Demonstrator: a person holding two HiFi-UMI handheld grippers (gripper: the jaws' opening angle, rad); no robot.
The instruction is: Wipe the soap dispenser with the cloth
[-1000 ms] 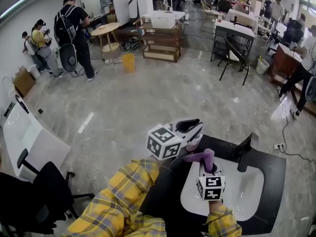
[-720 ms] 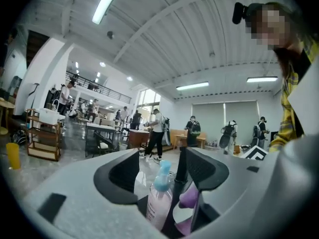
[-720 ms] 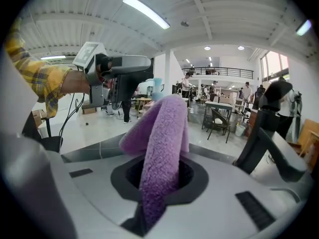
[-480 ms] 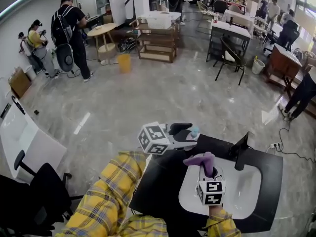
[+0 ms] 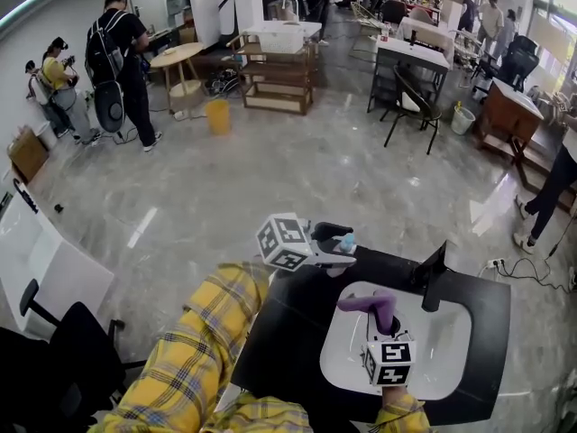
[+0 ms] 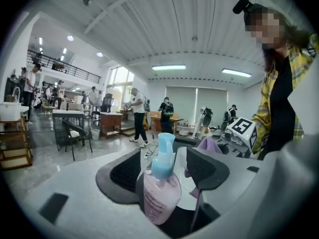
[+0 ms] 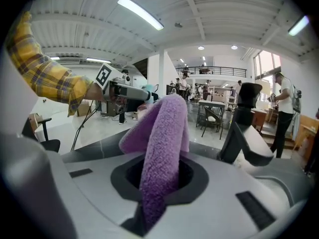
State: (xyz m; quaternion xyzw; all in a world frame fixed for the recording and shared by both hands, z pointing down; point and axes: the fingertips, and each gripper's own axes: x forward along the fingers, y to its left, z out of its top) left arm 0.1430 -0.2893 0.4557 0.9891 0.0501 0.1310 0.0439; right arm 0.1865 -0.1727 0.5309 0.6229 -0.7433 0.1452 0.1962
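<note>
Cloth of fluffy purple fleece [image 7: 162, 128] is sticking up out of the right claw [image 7: 159, 178], whose jaws are pinching its lower part while its free end is drooping to one side. That claw is hovering over the white oval sink basin [image 5: 446, 354] set in the black tabletop [image 5: 288, 327], near the black angular tap [image 5: 431, 282]. The left claw [image 5: 346, 245] is reaching in over the tabletop's far left edge. Its jaws have just been opening and are standing spread, with the clear plastic soap dispenser [image 6: 160, 195] of pink liquid and light-blue pump sitting upright between them, a thin gap showing at the right-hand pad in the left gripper view. A yellow plaid sleeve [image 5: 194, 350] is leading to the left claw.
</note>
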